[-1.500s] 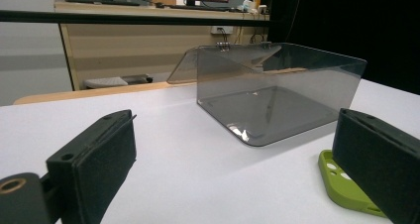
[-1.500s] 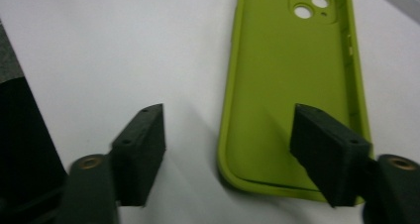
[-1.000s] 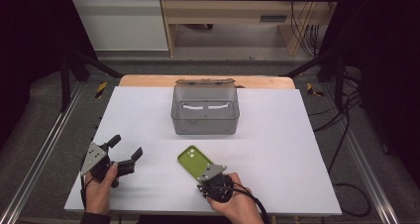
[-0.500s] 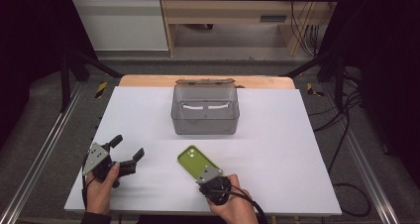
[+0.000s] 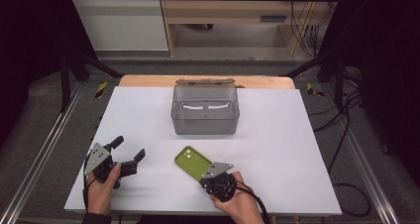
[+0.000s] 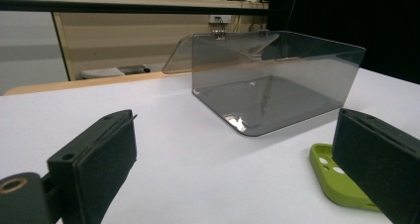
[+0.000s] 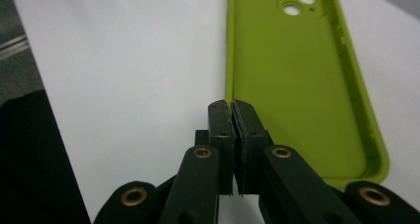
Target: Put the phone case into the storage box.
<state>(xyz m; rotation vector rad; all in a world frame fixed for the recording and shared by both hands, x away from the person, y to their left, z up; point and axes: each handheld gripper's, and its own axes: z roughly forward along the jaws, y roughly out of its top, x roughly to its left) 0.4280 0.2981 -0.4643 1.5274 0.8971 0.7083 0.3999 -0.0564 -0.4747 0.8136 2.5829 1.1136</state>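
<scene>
A lime-green phone case (image 5: 190, 160) lies open side up on the white table (image 5: 297, 149), near the front. My right gripper (image 5: 207, 170) is at the case's near end. In the right gripper view its jaws have just been closing, and the right gripper (image 7: 231, 107) now pinches the case's (image 7: 292, 85) side wall. My left gripper (image 5: 129, 148) rests at the front left, open and empty. In the left gripper view, the case (image 6: 341, 184) peeks out beside the right jaw of the left gripper (image 6: 233, 130).
A clear grey plastic box (image 5: 205, 110) stands at the middle back of the table with its lid tipped open behind it; the box (image 6: 272, 90) looks empty. A wooden edge runs behind the table, with metal rails at both sides.
The right hand has shifted only slightly at the case's near end. The case, the box and the left gripper stay where they were.
</scene>
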